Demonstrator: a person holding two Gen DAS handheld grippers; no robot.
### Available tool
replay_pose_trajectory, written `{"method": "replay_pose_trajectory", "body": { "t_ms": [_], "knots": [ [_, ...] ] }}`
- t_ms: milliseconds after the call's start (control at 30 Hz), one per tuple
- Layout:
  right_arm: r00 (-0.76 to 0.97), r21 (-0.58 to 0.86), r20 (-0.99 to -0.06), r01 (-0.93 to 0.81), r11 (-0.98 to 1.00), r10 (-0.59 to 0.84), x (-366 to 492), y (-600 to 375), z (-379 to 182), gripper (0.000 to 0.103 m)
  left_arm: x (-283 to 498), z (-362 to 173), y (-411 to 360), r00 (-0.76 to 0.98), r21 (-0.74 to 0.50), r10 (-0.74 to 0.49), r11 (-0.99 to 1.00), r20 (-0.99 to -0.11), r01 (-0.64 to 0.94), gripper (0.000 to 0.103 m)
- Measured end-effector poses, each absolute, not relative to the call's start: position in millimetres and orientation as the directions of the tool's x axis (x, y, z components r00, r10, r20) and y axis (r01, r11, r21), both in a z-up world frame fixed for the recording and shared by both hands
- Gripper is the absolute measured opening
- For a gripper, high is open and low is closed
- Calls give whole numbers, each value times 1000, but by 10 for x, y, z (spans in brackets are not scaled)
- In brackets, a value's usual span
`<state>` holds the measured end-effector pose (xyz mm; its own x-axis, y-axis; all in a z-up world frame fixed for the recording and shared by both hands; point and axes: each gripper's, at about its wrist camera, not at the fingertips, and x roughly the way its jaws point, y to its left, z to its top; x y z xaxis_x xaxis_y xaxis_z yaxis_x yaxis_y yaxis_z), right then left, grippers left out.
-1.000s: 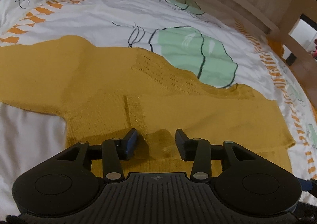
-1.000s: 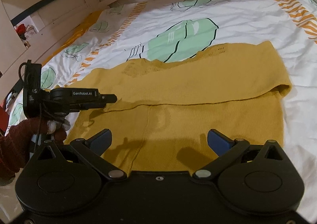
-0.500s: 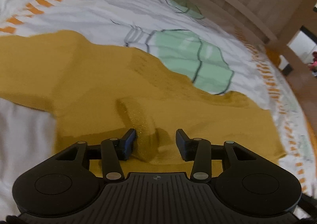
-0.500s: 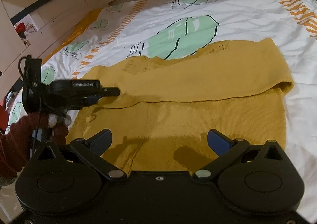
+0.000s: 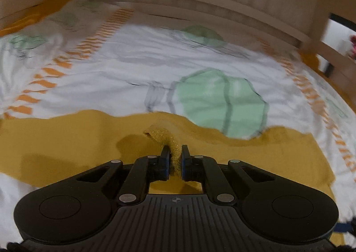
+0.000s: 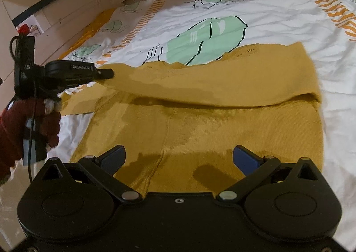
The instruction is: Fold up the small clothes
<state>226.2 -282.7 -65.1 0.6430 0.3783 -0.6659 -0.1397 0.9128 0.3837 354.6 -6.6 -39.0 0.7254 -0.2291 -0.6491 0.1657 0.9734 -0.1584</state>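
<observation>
The yellow knit sweater (image 6: 200, 118) is lying spread across the white patterned bedsheet (image 6: 278, 13), its upper part already doubled over along a crosswise fold. I am pinching the sleeve cuff (image 5: 165, 138) in my left gripper (image 5: 174, 151), the jaws clamped tight on a raised ridge of knit, and it is standing up off the body of the garment. In the right wrist view the sleeve is stretching toward that gripper on the garment's left edge. My right gripper (image 6: 178, 157) is hovering over the hem with its jaws spread wide, gripping nothing. To do this well, I am judging that I should carry the cuff across without tugging the fold loose, keeping the sleeve flat and parallel to it.
</observation>
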Motion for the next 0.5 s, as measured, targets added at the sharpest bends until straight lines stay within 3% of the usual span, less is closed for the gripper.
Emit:
{"method": "replay_pose_trajectory", "body": {
  "t_ms": [100,267,367,433,500],
  "knots": [
    [637,376,-676,-134,917,370,2277,-2826,-677,103,3629,-516,-2,686,-149,-224,974,-692,168,10],
    [598,347,-725,-112,931,342,2335,-2828,-782,103,3674,-865,72,597,-158,-217,976,-772,151,24],
    [573,322,-751,-115,940,327,2359,-2808,-852,103,3596,-938,204,604,-199,-245,969,-758,144,30],
    [572,298,-757,-128,946,316,2352,-2775,-857,103,3558,-911,273,605,-218,-261,965,-752,145,41],
    [577,286,-753,-146,947,316,2332,-2744,-847,103,3529,-864,353,606,-236,-274,961,-747,142,43]
  ]
}}
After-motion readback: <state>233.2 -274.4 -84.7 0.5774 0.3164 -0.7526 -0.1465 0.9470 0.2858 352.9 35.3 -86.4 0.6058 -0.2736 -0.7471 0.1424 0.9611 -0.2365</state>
